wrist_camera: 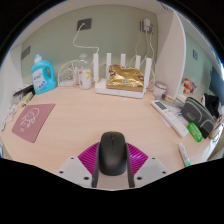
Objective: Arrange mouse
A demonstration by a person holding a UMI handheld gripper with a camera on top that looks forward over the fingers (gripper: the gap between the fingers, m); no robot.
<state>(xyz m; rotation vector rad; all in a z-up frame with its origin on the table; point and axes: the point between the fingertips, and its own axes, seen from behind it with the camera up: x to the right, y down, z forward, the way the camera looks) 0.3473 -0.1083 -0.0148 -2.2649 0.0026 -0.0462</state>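
A black computer mouse (112, 151) sits between the two fingers of my gripper (112, 172), over the light wooden desk (90, 115). Both black fingers press against the mouse's sides, with the magenta pads (88, 157) flaring out on either side. The back of the mouse is hidden between the fingers. I cannot tell whether the mouse rests on the desk or is lifted off it.
A pink mat (33, 119) lies ahead to the left. A blue bottle (42, 73) and a white rack holding a golden packet (123, 79) stand along the wall. White and green items (185, 122) and a pen (184, 153) clutter the right side.
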